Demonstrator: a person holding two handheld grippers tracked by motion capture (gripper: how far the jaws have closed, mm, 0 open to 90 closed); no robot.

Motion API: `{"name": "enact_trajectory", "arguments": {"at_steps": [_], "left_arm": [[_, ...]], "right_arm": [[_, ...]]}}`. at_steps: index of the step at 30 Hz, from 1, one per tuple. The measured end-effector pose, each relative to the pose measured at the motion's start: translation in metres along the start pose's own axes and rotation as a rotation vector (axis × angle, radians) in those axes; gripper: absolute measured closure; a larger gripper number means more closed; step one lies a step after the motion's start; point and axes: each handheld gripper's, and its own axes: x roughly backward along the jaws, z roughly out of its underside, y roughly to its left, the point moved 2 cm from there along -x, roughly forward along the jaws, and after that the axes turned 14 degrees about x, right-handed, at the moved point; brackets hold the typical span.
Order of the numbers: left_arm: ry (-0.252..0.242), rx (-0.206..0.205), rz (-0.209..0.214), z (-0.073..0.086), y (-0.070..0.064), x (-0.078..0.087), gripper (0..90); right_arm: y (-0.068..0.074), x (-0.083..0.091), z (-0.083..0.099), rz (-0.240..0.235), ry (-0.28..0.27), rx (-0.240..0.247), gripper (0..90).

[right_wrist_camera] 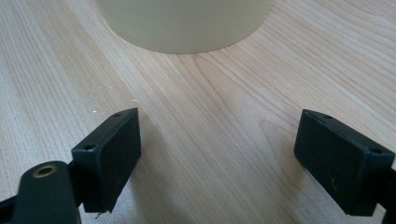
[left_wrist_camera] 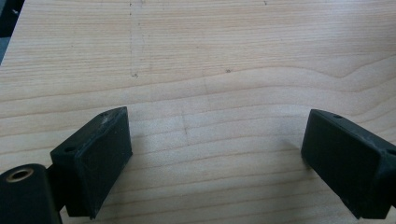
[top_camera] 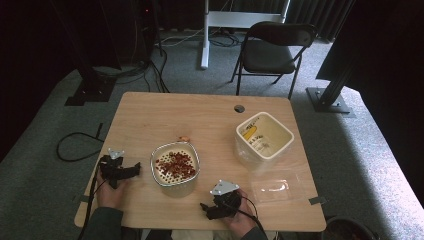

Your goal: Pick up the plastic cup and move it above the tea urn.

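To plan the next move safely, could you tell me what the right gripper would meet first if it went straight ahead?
Probably the cream container directly ahead; the right gripper is open, bare table between.

Your high view looks forward and down over the whole table (top_camera: 210, 107). Each gripper view sits low and close, looking along its own jaws at the wood just beyond them. Ahead of your right gripper (right_wrist_camera: 217, 154), the strainer pot (right_wrist_camera: 184, 23) appears, shared with the high view.
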Motion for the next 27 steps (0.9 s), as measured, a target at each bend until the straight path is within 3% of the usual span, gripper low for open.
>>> {"name": "enact_trajectory", "arguments": {"at_steps": [12, 17, 18, 19, 21, 27], "left_arm": [[0.0, -0.001, 0.002, 0.0, 0.0, 0.0, 9.1], [0.0, -0.002, 0.002, 0.0, 0.0, 0.0, 9.1], [0.0, -0.002, 0.002, 0.0, 0.0, 0.0, 9.1], [0.0, -0.002, 0.002, 0.0, 0.0, 0.0, 9.1], [0.0, -0.002, 0.002, 0.0, 0.0, 0.0, 9.1], [0.0, -0.002, 0.002, 0.0, 0.0, 0.0, 9.1]], "right_arm": [[0.002, 0.002, 0.001, 0.014, 0.0, -0.012, 18.8], [0.003, 0.006, 0.0, 0.026, 0.008, -0.02, 28.8], [0.004, 0.008, 0.0, 0.061, 0.02, -0.009, 32.5], [0.004, 0.008, 0.0, 0.061, 0.02, -0.009, 32.5], [0.006, 0.012, -0.002, 0.07, 0.014, 0.001, 34.4], [0.003, 0.045, -0.018, 0.137, -0.051, 0.004, 39.5]]}}
